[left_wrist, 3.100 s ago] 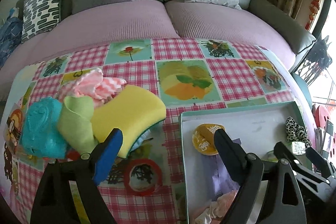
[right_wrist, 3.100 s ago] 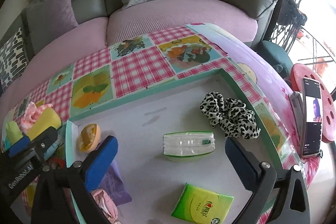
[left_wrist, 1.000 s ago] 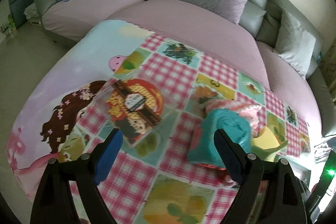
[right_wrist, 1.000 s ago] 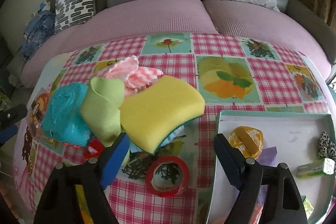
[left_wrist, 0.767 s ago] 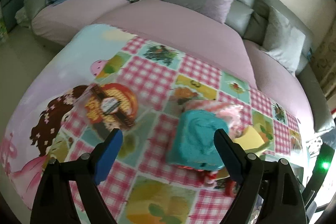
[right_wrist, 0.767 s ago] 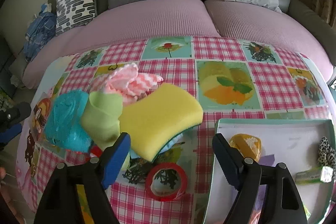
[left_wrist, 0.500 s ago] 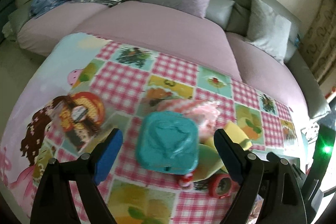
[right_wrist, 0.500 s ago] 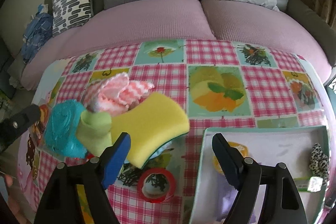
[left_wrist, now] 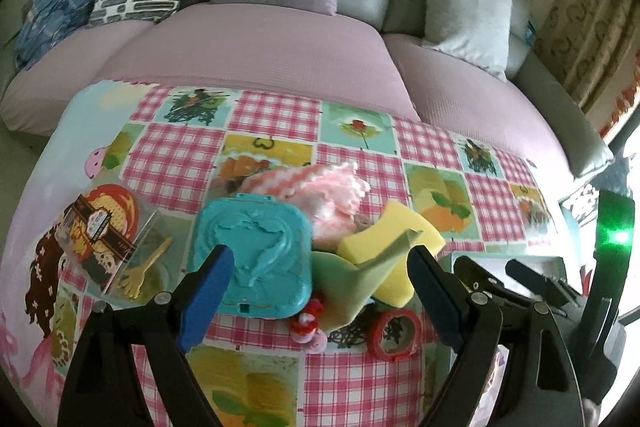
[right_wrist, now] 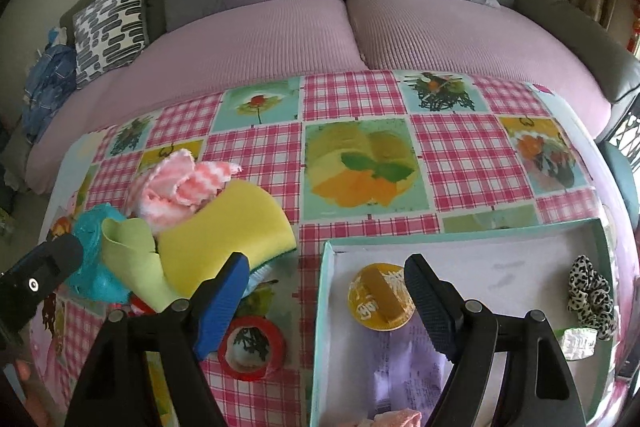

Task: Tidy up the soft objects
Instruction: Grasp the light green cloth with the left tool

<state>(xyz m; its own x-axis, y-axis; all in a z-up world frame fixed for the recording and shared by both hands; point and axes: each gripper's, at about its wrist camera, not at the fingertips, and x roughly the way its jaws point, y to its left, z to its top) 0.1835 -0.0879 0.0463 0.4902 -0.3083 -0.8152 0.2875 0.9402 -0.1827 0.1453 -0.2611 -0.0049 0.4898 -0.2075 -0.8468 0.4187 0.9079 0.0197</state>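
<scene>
Both tools are held over a counter (right_wrist: 460, 147) covered in a pink checked cloth with fruit and flower squares, in front of a curved sofa (right_wrist: 280, 39) with purple seats and grey cushions.

The left tool (left_wrist: 320, 287) has its jaws spread wide and grips nothing. It hangs above a heap of soft things near the left side of the counter. Between its fingers, seen from its own camera, lie a teal case (left_wrist: 252, 255) with a raised heart pattern, a folded light green cloth (left_wrist: 356, 279) and a yellow sponge (left_wrist: 392, 251). A pink and white cloth (left_wrist: 320, 191) is bunched up just behind them. A red tape ring (left_wrist: 394, 335) lies on the counter just in front of the heap, and a clear box with a brown band (left_wrist: 104, 239) sits to the left of the teal case.

The right tool (right_wrist: 324, 291) is also wide open and empty. It points down at the near left corner of a shallow teal-rimmed tray (right_wrist: 460, 231) that stands on the counter to the right of the heap. In the tray are a round yellow packet (right_wrist: 380, 297), some pale purple paper (right_wrist: 404, 367), a spotted black and white hair tie (right_wrist: 590, 291) by the right wall and a small green and white pack (right_wrist: 578, 341) near it. The yellow sponge (right_wrist: 228, 239) and green cloth (right_wrist: 132, 259) lie outside the tray, well to its left.
</scene>
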